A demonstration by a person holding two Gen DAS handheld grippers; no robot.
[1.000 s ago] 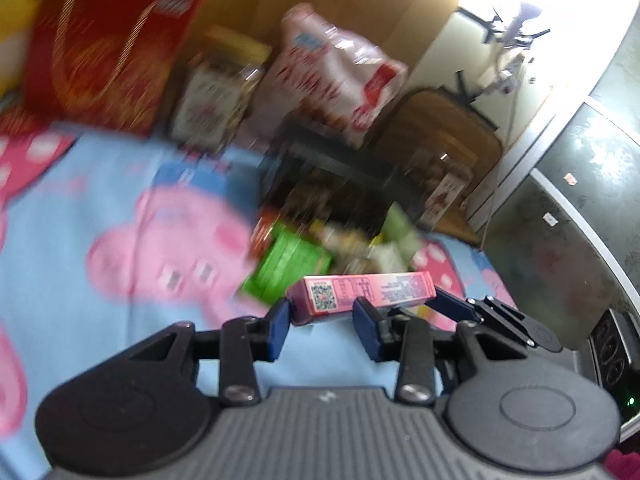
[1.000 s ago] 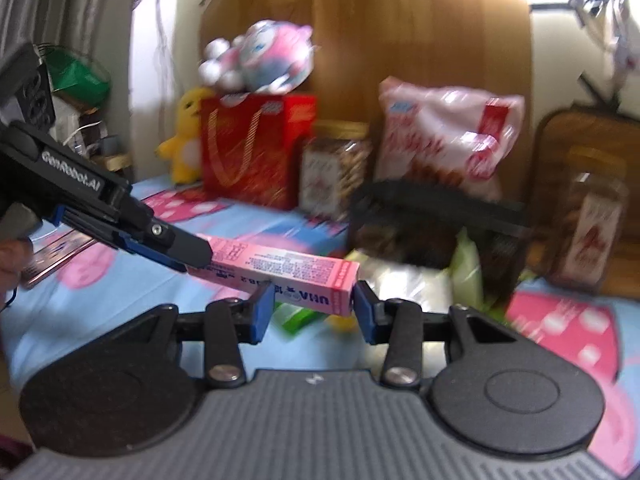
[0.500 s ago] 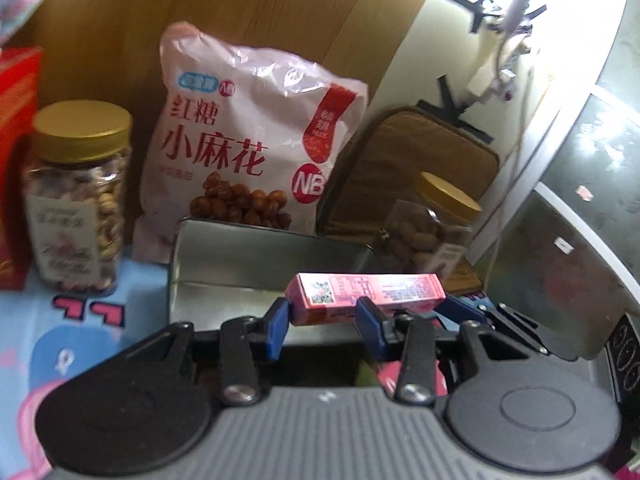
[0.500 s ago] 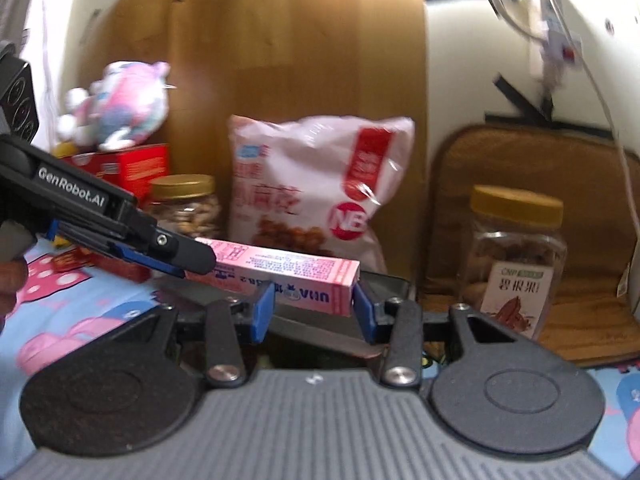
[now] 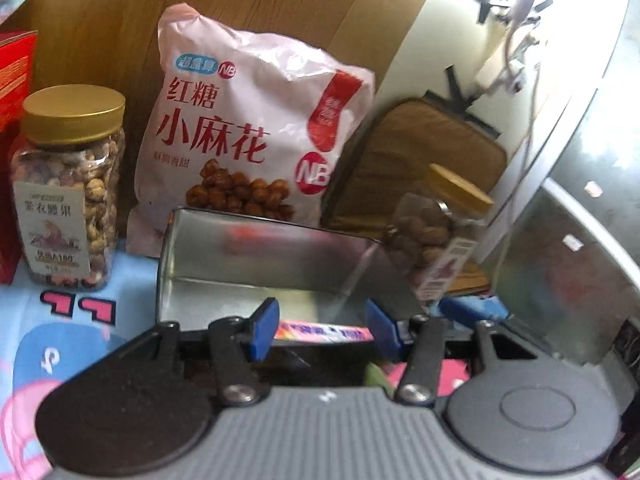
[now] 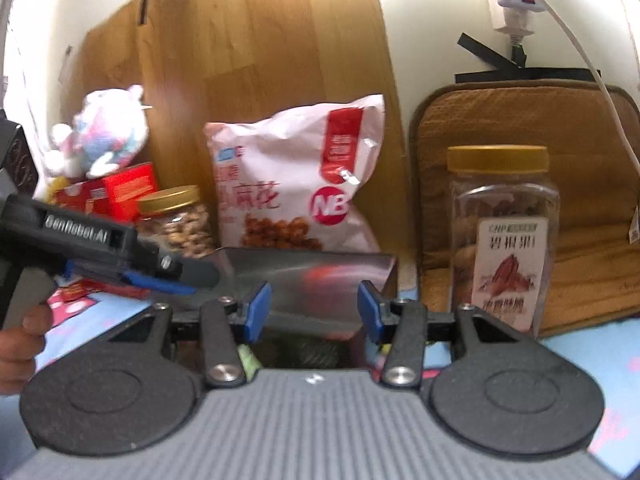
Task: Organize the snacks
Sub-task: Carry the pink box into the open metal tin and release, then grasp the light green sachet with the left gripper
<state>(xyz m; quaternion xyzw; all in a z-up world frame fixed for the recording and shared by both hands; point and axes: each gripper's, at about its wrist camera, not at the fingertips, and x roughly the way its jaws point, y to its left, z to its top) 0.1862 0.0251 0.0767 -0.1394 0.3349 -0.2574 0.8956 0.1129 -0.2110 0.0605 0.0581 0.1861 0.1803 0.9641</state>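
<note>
A metal tin (image 5: 256,264) stands on the blue cartoon cloth, also in the right wrist view (image 6: 312,276). The pink snack box (image 5: 324,332) lies low between my left gripper's (image 5: 324,328) spread fingers, blurred, not clamped. My left gripper is open. My right gripper (image 6: 310,308) is open and empty over the tin's near side. The left gripper's body (image 6: 92,248) shows at the left of the right wrist view, and the right gripper's blue finger (image 5: 472,306) shows at the right in the left wrist view.
Behind the tin stand a pink snack bag (image 5: 248,140), a gold-lidded nut jar (image 5: 68,188) on the left and a second jar (image 6: 504,236) on the right. A red box (image 6: 116,188), a plush toy (image 6: 104,136) and a brown cushion (image 6: 580,184) line the back wall.
Both grippers have opened and let go of the pink box, which has dropped low toward the tin. Both views have moved closer to the tin.
</note>
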